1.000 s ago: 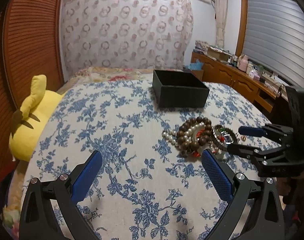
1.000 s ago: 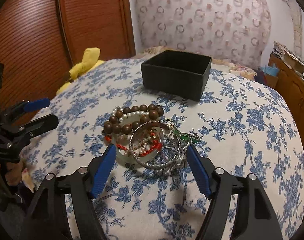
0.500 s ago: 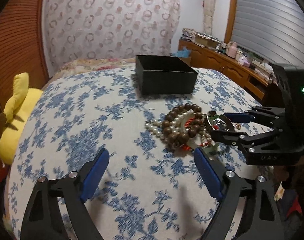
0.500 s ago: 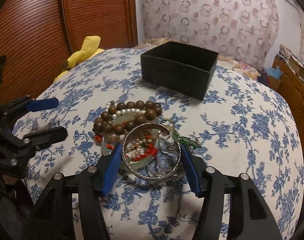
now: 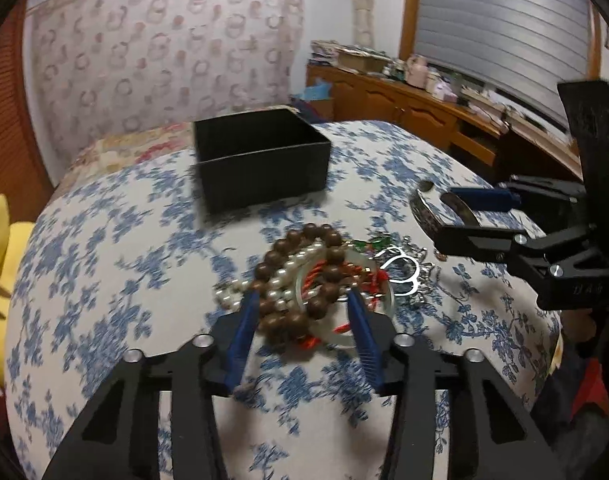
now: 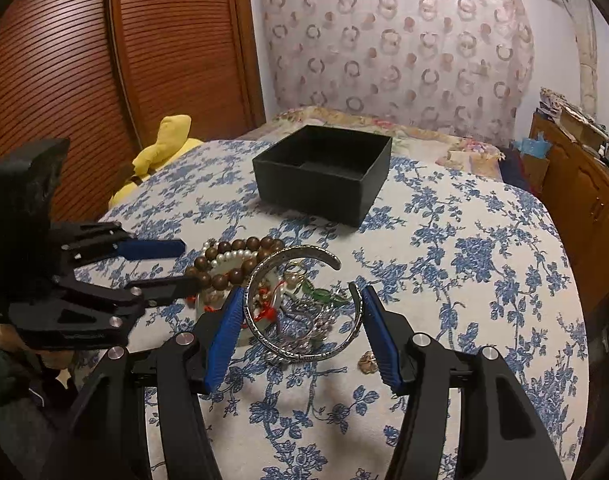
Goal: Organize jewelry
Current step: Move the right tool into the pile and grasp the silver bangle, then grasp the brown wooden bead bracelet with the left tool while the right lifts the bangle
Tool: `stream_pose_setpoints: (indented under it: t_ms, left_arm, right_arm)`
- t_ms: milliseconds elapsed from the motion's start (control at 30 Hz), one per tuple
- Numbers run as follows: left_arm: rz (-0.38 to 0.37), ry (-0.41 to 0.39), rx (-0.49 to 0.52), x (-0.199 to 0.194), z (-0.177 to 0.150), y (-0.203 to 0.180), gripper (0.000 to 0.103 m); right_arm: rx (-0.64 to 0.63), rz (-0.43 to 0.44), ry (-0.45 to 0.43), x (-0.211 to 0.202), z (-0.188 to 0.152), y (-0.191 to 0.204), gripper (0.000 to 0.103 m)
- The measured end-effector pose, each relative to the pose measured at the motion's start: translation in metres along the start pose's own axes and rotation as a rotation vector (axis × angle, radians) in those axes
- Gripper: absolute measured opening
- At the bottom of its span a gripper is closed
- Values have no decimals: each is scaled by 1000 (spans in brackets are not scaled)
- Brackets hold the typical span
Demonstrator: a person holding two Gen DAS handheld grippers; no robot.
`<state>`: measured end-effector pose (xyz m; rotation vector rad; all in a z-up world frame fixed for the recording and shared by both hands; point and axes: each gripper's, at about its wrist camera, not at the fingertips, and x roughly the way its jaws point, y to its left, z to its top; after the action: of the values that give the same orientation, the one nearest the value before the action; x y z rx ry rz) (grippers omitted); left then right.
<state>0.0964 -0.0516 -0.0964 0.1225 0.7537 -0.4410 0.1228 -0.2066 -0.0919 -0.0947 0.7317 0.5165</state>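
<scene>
Your right gripper (image 6: 300,320) grips the silver cuff bangle (image 6: 304,304); your left gripper (image 5: 302,316), half-open, straddles the wooden bead bracelet (image 5: 300,276), black box (image 5: 260,160) at twelve o'clock.

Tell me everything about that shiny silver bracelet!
The open silver metal cuff bracelet is a C-shaped band with a patterned outer face and a gap on its far right side. The right tool grips it between the blue pads, lifted above the jewelry pile on the blue-flowered bedspread. It looks roughly level.
</scene>
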Motion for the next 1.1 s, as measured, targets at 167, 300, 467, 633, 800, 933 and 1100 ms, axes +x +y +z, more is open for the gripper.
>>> stream_pose_setpoints:
  t_ms: [167, 300, 467, 633, 800, 933, 1100]
  left_arm:
    - [-16, 26, 54, 13, 5, -11, 28]
    - [17, 54, 89, 23, 5, -16, 28]
    - [28, 61, 97, 24, 7, -11, 15]
    - [-31, 28, 45, 15, 14, 2, 12]
    - [-50, -34, 15, -2, 32, 9, 12]
    - [-53, -87, 15, -17, 54, 13, 12]
    - [-43, -125, 10, -28, 76, 21, 12]
  right_arm:
    - [4, -12, -7, 0, 2, -4, 61]
    - [5, -17, -6, -1, 1, -6, 61]
    - [10, -23, 1, -1, 0, -9, 61]
    - [9, -24, 5, 0, -1, -8, 61]
    - [-3, -24, 0, -2, 4, -5, 61]
    - [-14, -29, -16, -7, 14, -5, 61]
    - [-31, -32, -45, -13, 30, -5, 61]
